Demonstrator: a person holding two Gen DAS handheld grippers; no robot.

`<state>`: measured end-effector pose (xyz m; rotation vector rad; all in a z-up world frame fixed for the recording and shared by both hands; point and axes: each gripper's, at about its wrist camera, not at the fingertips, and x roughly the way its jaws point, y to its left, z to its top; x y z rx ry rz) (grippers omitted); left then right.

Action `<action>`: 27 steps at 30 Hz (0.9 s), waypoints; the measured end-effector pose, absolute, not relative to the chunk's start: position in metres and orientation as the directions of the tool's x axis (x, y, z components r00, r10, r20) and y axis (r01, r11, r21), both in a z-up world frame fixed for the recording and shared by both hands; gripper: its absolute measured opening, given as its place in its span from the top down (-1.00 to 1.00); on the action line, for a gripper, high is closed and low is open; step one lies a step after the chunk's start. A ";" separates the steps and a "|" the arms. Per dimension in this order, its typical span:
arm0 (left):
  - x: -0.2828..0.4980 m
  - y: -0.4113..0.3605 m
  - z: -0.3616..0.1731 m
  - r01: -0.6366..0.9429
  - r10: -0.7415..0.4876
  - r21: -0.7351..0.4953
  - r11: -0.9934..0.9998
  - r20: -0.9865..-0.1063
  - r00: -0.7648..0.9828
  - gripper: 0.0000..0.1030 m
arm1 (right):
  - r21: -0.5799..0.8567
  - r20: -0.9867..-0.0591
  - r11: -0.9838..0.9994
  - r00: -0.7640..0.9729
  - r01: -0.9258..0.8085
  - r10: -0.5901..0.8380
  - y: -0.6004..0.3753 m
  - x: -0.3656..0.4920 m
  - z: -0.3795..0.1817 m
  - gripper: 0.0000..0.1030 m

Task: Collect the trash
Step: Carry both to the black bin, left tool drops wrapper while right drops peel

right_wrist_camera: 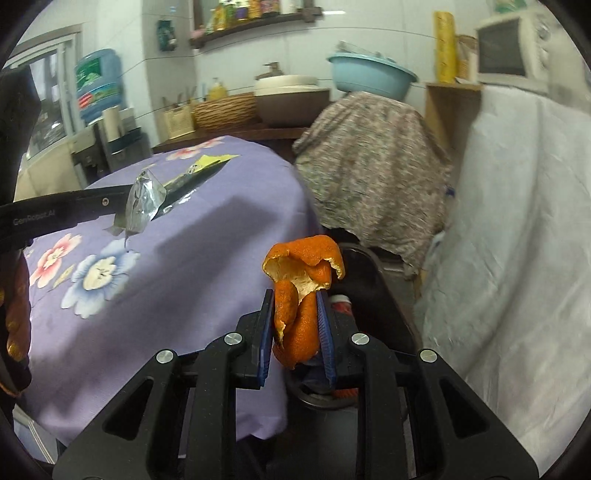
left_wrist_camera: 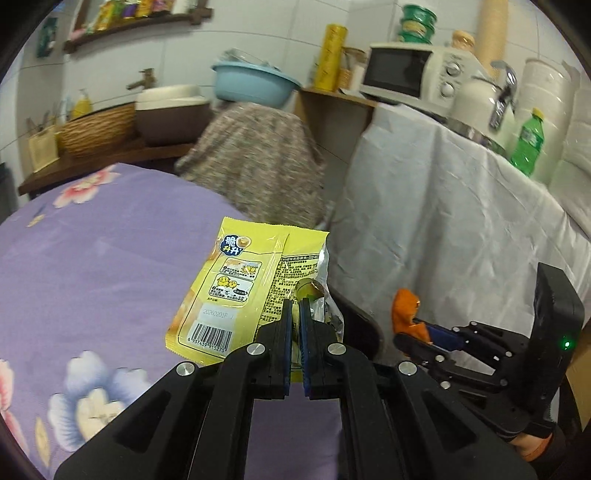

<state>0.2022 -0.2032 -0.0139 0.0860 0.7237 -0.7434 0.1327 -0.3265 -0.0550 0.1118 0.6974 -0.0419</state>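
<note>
Between right tongs [right_wrist_camera: 295,306], orange peel [right_wrist_camera: 301,280]

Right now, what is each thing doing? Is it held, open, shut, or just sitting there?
left gripper: shut on the yellow snack wrapper.
yellow snack wrapper: torn open, empty-looking, held up above the purple tablecloth.
right gripper: shut on the orange peel.
orange peel: curled, pinched upright.
black bin: open, below the peel.
microwave: door shut.

The bin [right_wrist_camera: 373,280] is mostly hidden behind the orange peel [right_wrist_camera: 301,295]; shelf packets [left_wrist_camera: 122,9] blur.
</note>
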 end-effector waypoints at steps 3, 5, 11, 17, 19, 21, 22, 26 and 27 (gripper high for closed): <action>0.203 -0.235 -0.021 0.679 -0.608 -0.193 0.709 -0.655 0.449 0.90 | 0.102 -0.656 0.986 0.754 0.130 -0.031 -0.346 0.126 -0.064 0.55; 0.203 -0.256 -0.025 0.702 -0.613 -0.189 0.686 -0.670 0.418 0.90 | 0.092 -0.659 0.983 0.749 0.159 -0.060 -0.355 0.123 -0.066 0.55; 0.201 -0.316 -0.053 0.746 -0.598 -0.199 0.636 -0.737 0.313 0.90 | 0.109 -0.679 0.963 0.726 0.246 -0.109 -0.383 0.112 -0.080 0.55; 0.213 -0.357 -0.101 0.742 -0.503 -0.190 0.643 -0.836 0.222 0.90 | 0.121 -0.709 0.945 0.693 0.305 -0.133 -0.402 0.101 -0.096 0.55; 0.219 -0.362 -0.111 0.730 -0.476 -0.185 0.658 -0.853 0.213 0.88 | 0.135 -0.717 0.942 0.686 0.308 -0.121 -0.406 0.098 -0.101 0.55; 0.224 -0.361 -0.112 0.719 -0.474 -0.192 0.668 -0.854 0.213 0.75 | 0.139 -0.727 0.937 0.676 0.320 -0.123 -0.409 0.097 -0.106 0.55; 0.226 -0.360 -0.111 0.715 -0.474 -0.192 0.672 -0.854 0.216 0.54 | 0.140 -0.730 0.936 0.672 0.323 -0.123 -0.410 0.096 -0.108 0.55; 0.228 -0.353 -0.105 0.699 -0.499 -0.192 0.689 -0.825 0.266 -0.31 | 0.147 -0.745 0.934 0.658 0.325 -0.111 -0.410 0.100 -0.116 0.55; 0.228 -0.353 -0.104 0.697 -0.501 -0.191 0.691 -0.822 0.271 -0.32 | 0.149 -0.748 0.935 0.655 0.323 -0.107 -0.409 0.102 -0.119 0.55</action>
